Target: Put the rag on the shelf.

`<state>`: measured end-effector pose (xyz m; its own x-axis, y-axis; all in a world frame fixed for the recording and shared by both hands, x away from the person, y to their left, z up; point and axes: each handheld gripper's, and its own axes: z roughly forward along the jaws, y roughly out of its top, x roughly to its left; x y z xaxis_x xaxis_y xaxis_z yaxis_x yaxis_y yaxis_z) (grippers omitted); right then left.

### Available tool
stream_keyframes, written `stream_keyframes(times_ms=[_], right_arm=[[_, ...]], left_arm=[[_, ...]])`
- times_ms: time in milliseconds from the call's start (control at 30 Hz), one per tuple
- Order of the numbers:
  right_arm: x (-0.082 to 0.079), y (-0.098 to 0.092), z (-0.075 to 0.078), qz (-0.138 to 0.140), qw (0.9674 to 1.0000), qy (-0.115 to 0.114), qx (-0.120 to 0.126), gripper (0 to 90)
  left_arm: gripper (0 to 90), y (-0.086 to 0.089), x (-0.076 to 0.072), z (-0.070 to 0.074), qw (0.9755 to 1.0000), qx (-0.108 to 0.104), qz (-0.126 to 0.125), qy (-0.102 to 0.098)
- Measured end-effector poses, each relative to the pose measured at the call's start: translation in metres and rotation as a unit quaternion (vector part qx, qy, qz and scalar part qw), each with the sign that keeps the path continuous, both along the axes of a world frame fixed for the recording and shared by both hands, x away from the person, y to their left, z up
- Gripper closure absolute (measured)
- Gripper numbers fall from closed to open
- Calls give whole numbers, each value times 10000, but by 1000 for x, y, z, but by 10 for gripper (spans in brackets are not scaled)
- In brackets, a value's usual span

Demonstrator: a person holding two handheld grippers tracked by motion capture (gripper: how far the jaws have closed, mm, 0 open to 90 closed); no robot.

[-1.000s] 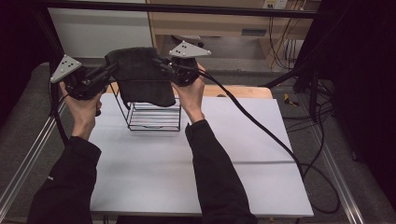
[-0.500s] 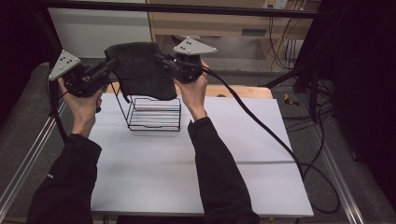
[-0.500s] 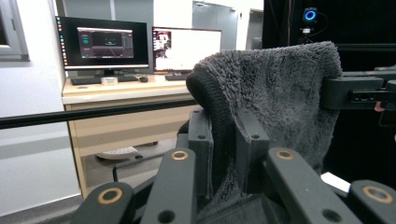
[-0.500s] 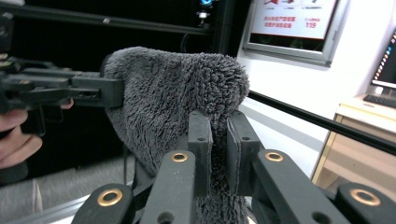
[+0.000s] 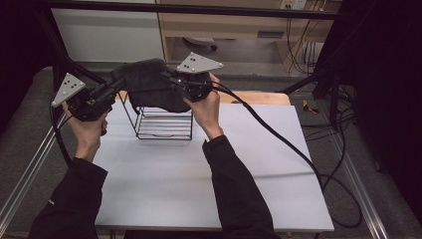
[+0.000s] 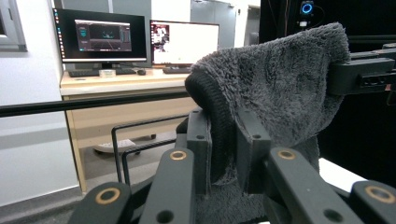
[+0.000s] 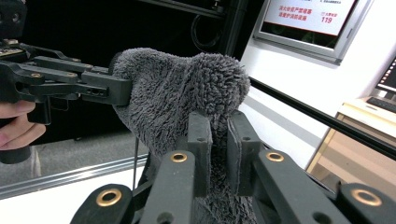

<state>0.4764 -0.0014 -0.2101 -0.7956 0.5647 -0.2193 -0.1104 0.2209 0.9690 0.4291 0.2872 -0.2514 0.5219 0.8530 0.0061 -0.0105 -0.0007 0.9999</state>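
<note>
A dark grey fleecy cloth (image 5: 147, 84) with a ribbed edge hangs stretched between my two grippers, above a black wire rack (image 5: 164, 123) on the white table (image 5: 199, 174). My left gripper (image 5: 118, 91) is shut on the cloth's left end; in the left gripper view the jaws (image 6: 227, 140) pinch the ribbed edge of the cloth (image 6: 280, 79). My right gripper (image 5: 170, 79) is shut on the cloth's right end; its own view shows the pile of the cloth (image 7: 187, 88) squeezed between its jaws (image 7: 218, 140). Each gripper view also shows the other gripper (image 6: 364, 74) (image 7: 93, 86) clamped on the far end.
The rack stands near the table's far edge, left of centre. A thick black cable (image 5: 278, 139) trails from the right gripper across the table's right side. A black frame bar (image 5: 199, 9) crosses overhead at the back. Monitors (image 6: 140, 39) sit on a desk beyond.
Both grippers, with the cloth held between them, have sunk a little in the high view, closer to the top of the rack. The rack has not moved.
</note>
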Motion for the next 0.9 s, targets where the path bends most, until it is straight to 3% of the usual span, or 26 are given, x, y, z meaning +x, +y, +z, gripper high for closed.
stream_keyframes(times_ms=[133, 333, 467, 533, 633, 733, 833, 900], right_arm=[[-5, 0, -2, 42, 9999, -1, -100, 818], [-15, 5, -10, 61, 9993, 33, -360, 819], [-13, 1, -16, 108, 9994, 232, -226, 818], [-10, -2, -20, 92, 9991, 347, -218, 817], [-7, -2, -25, 48, 9987, 427, -264, 816], [-5, -3, -30, 91, 9981, 563, -212, 816], [-5, -3, -32, 91, 9978, 588, -299, 815], [-6, -2, -33, 87, 9976, 603, -332, 813]], left_arm=[[763, -1, -6, -6, 9999, 148, 76, -10], [760, -3, -9, -18, 9995, 232, 109, 165], [747, -3, -7, -18, 9989, 258, 107, 387], [731, -4, -5, -15, 9981, 286, 120, 531], [665, -1, -4, -6, 9973, 119, 29, 722], [581, 3, -5, 8, 9968, 84, -29, 790], [576, 3, -7, 20, 9964, 78, -127, 839], [622, 0, -8, 22, 9946, 221, -138, 1005]])
